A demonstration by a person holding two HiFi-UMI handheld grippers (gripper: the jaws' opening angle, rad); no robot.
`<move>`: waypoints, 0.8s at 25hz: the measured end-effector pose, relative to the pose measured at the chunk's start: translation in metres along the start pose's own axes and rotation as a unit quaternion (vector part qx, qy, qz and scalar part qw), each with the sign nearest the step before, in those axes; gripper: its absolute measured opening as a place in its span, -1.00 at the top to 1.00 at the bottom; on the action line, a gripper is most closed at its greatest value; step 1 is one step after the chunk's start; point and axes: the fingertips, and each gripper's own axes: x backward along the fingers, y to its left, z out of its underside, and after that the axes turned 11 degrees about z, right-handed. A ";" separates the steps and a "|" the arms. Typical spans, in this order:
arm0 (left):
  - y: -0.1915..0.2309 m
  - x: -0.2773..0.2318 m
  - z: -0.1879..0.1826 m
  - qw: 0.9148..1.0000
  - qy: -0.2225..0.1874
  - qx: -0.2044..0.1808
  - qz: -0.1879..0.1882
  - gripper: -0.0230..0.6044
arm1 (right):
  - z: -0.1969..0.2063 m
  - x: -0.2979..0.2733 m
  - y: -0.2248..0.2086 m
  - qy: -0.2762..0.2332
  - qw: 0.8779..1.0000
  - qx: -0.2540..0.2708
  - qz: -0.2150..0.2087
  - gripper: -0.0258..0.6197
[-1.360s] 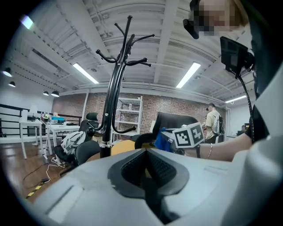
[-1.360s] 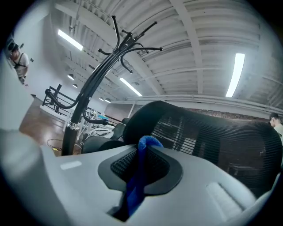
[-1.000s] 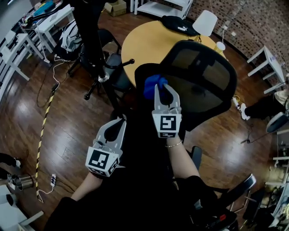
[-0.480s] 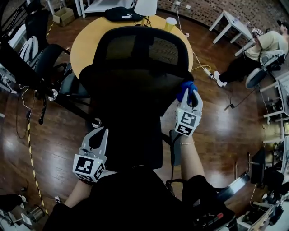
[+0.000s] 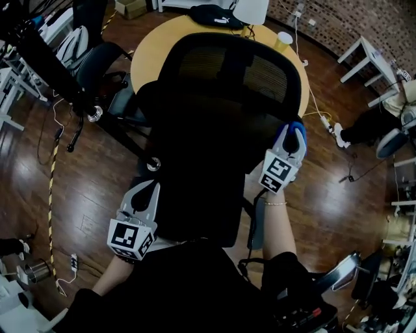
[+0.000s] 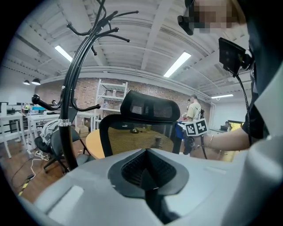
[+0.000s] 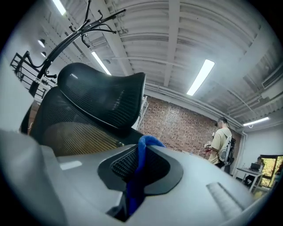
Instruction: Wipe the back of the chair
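The black mesh office chair fills the middle of the head view, its back turned to me and its headrest at the top. My right gripper is shut on a blue cloth and holds it against the right edge of the chair back. The right gripper view shows the cloth pinched between the jaws, with the chair back to the left. My left gripper is shut with nothing in it, low at the back's left side. Its own view shows the chair ahead.
A round yellow table stands behind the chair, carrying a black bag and a paper cup. A black coat stand and another chair are at the left. A person sits at the far right. Cables lie on the wood floor.
The right gripper has carried the blue cloth across the chair back from its upper left part to its right edge. The left gripper has stayed low at the left side.
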 end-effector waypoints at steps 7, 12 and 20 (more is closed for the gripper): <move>0.011 0.014 -0.001 0.999 -0.019 0.001 -0.038 0.90 | -0.026 0.019 0.101 -0.043 0.993 0.008 -0.113 0.82; 0.031 0.009 0.005 0.999 -0.028 -0.019 -0.015 0.90 | -0.056 0.040 0.186 -0.064 0.984 0.000 -0.168 0.82; 0.065 -0.017 0.058 0.999 0.009 -0.015 0.032 0.90 | -0.101 0.099 0.329 -0.068 0.956 -0.009 -0.284 0.82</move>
